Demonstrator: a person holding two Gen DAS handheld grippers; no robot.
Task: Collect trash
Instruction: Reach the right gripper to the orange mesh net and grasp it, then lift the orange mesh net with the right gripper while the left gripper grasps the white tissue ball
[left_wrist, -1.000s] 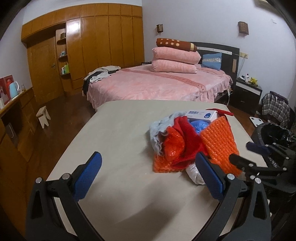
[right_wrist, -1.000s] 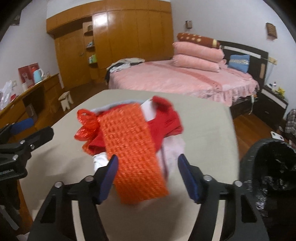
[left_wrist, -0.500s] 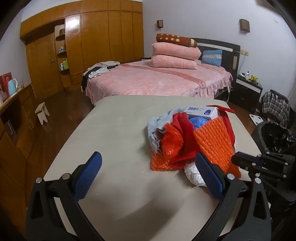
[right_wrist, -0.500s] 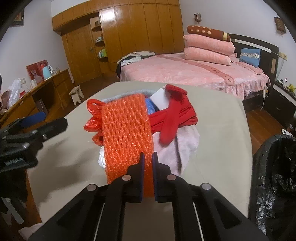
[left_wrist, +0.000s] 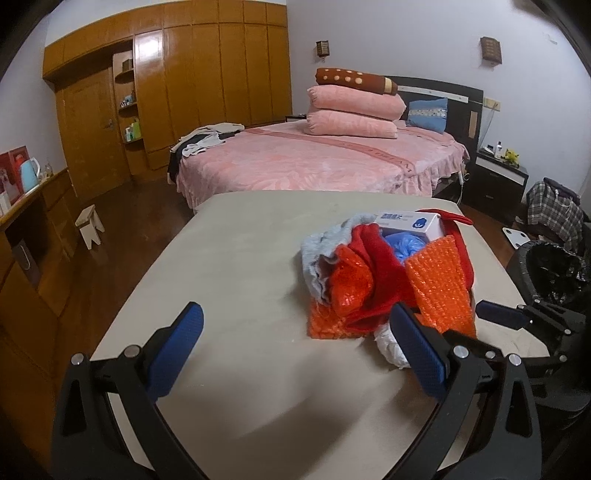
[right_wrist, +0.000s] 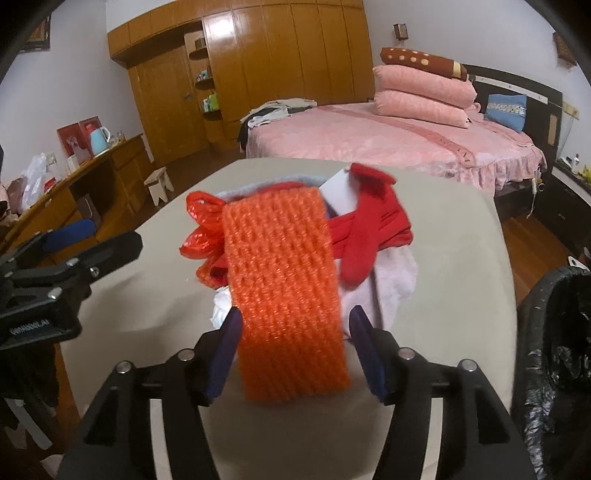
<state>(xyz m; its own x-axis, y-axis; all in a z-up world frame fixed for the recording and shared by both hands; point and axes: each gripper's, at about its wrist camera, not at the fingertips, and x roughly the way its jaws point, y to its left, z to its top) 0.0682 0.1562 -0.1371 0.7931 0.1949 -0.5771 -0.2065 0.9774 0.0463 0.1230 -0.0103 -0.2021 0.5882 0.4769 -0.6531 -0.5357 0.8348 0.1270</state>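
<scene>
A pile of trash lies on the beige table (left_wrist: 236, 258): an orange foam net (right_wrist: 284, 280), red cloth (right_wrist: 369, 232), red mesh (right_wrist: 199, 229), a white and blue box (left_wrist: 410, 221), a blue bag (left_wrist: 402, 245) and white plastic (left_wrist: 388, 343). My right gripper (right_wrist: 293, 349) is open, its blue pads either side of the orange foam net's near end; it also shows in the left wrist view (left_wrist: 517, 317). My left gripper (left_wrist: 295, 354) is open and empty, above the table left of the pile.
A black bin (right_wrist: 561, 350) with a black liner stands off the table's right edge. A pink bed (left_wrist: 314, 162) lies beyond the table. A wooden wardrobe (left_wrist: 184, 81), a low sideboard (right_wrist: 85, 177) and a small stool (left_wrist: 90, 225) are to the left.
My right gripper closed on the orange foam net half a second ago and has now opened again, with the net between its pads. My left gripper stayed open and barely moved.
</scene>
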